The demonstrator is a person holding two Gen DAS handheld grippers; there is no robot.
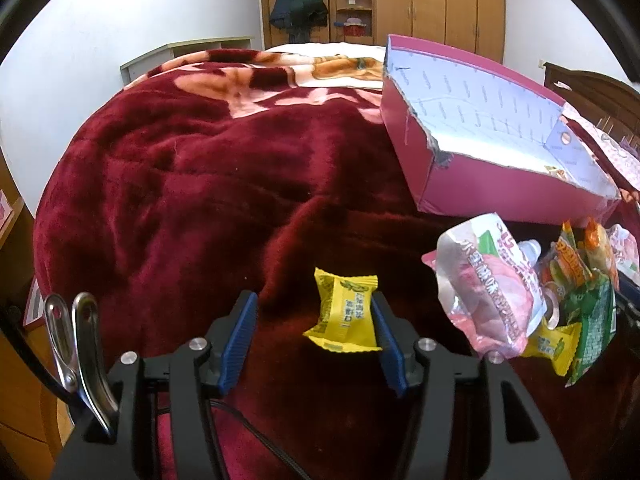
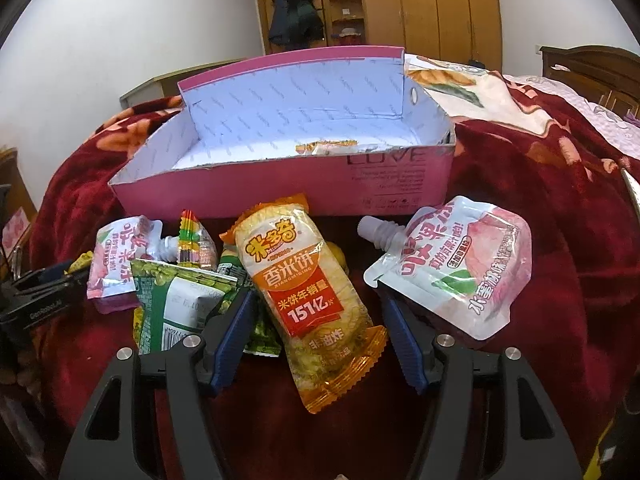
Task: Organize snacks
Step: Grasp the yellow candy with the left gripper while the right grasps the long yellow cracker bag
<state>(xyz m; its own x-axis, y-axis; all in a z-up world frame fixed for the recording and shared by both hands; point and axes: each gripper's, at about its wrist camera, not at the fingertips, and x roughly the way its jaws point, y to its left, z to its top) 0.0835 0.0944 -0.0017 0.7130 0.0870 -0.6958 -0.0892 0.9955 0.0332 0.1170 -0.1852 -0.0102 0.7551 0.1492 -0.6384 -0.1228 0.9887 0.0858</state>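
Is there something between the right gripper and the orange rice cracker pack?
Nothing visible. The orange rice cracker pack already lies between the open fingers of the right gripper, on top of the pile, with the pink box just behind.

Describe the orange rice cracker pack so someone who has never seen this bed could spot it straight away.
Find the pink box lying open on the red blanket. Just in front of it lies a heap of snacks, and the rice cracker pack lies between the right gripper fingers. It alone is a long, clear orange-ended sleeve showing stacked pale crackers.

White walls [image 1: 120, 20], wooden wardrobe [image 1: 444, 0], corner shelves [image 1: 354, 0], dark red blanket [image 1: 180, 168] covering bed
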